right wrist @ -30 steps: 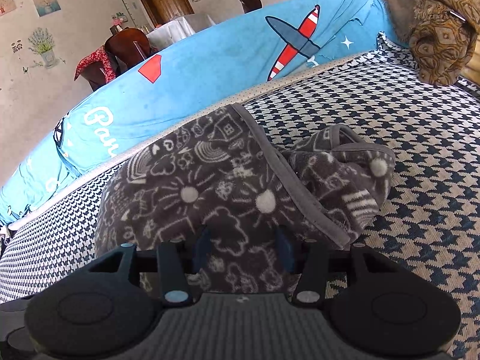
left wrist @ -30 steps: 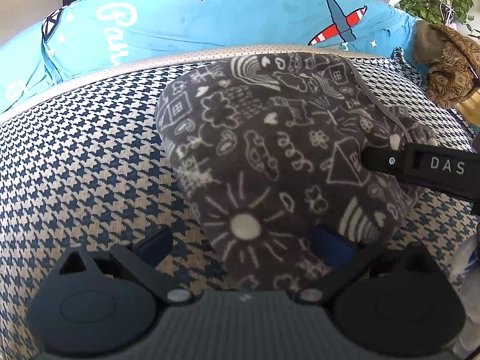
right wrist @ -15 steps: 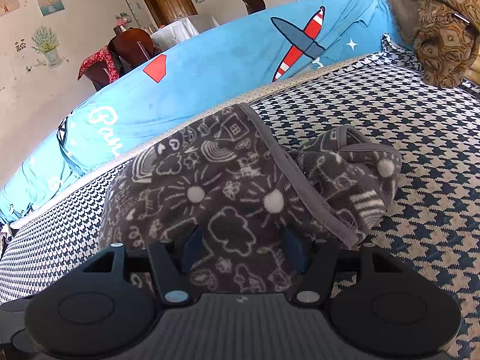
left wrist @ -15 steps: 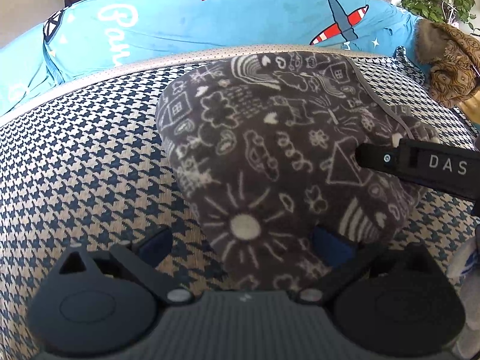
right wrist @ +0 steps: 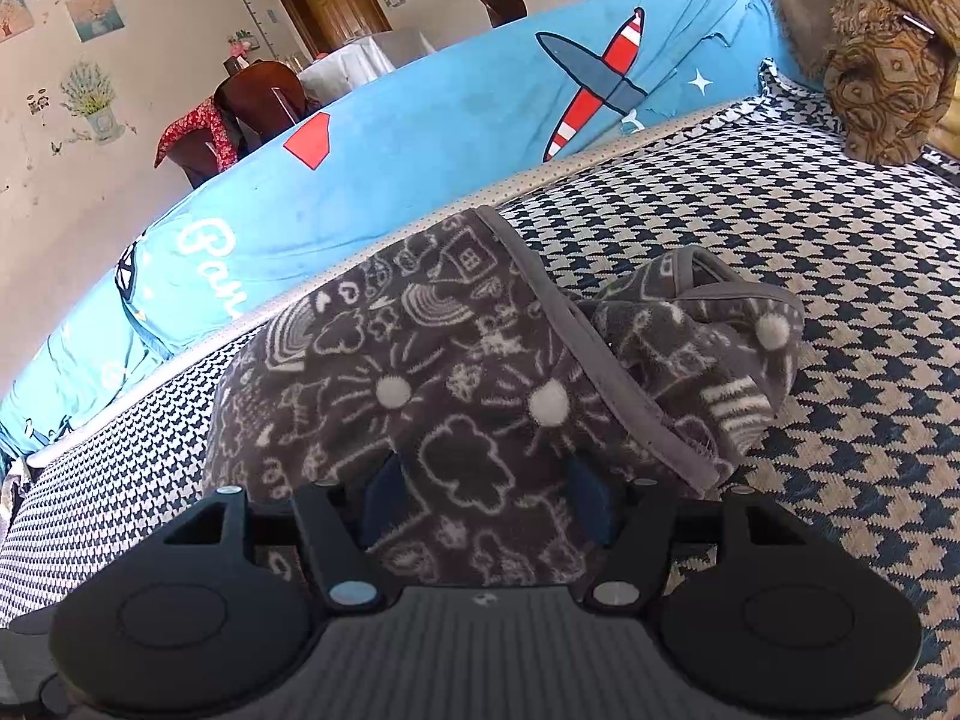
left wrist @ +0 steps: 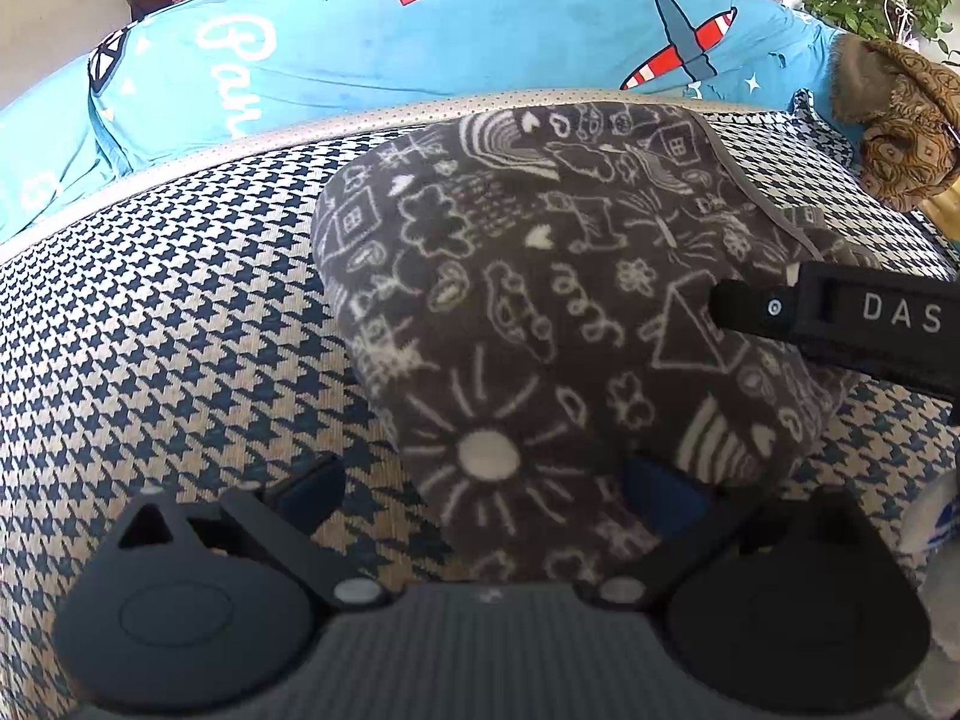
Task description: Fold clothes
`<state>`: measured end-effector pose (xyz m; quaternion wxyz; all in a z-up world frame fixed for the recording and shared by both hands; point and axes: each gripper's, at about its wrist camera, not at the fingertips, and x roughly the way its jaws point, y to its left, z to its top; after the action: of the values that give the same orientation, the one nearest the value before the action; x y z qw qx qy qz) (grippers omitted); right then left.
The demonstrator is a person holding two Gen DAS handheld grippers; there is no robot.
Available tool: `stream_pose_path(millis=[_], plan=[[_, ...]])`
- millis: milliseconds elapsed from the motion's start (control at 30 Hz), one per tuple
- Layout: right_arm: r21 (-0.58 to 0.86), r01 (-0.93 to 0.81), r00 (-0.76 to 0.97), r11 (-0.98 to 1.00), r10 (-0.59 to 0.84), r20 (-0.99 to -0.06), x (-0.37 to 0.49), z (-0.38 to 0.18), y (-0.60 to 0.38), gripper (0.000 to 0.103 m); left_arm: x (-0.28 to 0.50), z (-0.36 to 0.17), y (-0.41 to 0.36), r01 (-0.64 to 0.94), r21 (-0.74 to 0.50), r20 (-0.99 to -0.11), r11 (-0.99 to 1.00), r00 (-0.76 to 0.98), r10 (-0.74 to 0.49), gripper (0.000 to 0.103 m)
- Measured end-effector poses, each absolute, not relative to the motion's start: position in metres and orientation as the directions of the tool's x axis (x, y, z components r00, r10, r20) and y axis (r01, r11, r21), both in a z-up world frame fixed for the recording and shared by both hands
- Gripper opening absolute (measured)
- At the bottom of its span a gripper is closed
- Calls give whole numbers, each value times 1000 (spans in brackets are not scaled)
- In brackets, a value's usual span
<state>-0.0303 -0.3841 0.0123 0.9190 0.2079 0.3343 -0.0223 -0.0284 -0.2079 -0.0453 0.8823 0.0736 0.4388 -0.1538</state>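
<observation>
Your grey doodle-print garment (left wrist: 558,312) lies as a thick, roughly folded bundle on the houndstooth cushion (left wrist: 168,348), filling the centre of the left wrist view and running up toward 12 o'clock, where the blue airplane-print cover (left wrist: 450,42) backs the seat. Your left gripper (left wrist: 486,492) stands spread wide — one pad on bare cushion at 8 o'clock, the other tucked against the bundle's near edge at 5 o'clock, gripping nothing. Your right gripper (right wrist: 480,492) has its pads (right wrist: 384,495) parted on either side of a fold of the fleece; the cloth sits between them, but it looks unclamped, so treat that hold as not made. In the right wrist view the loose end (right wrist: 708,348) spills out at 2 o'clock beyond the grey piped hem (right wrist: 600,360), and that is probably the untidy part left to deal with. To do this step well, close squarely on the full thickness at the near edge rather than one layer, take both corners level, and lift only enough to clear the cushion — fleece this bulky is likely to slump and unroll if one side leads. The brown patterned cloth (right wrist: 882,60) at 1 o'clock lies well apart.
</observation>
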Motion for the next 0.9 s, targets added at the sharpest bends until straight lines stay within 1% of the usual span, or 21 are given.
stream_pose_path(millis=[900], plan=[[401,179,774,898,123,-621,-32,12,-391,62,-32,-46,-217,336,56,-789,940,592,-165,103]])
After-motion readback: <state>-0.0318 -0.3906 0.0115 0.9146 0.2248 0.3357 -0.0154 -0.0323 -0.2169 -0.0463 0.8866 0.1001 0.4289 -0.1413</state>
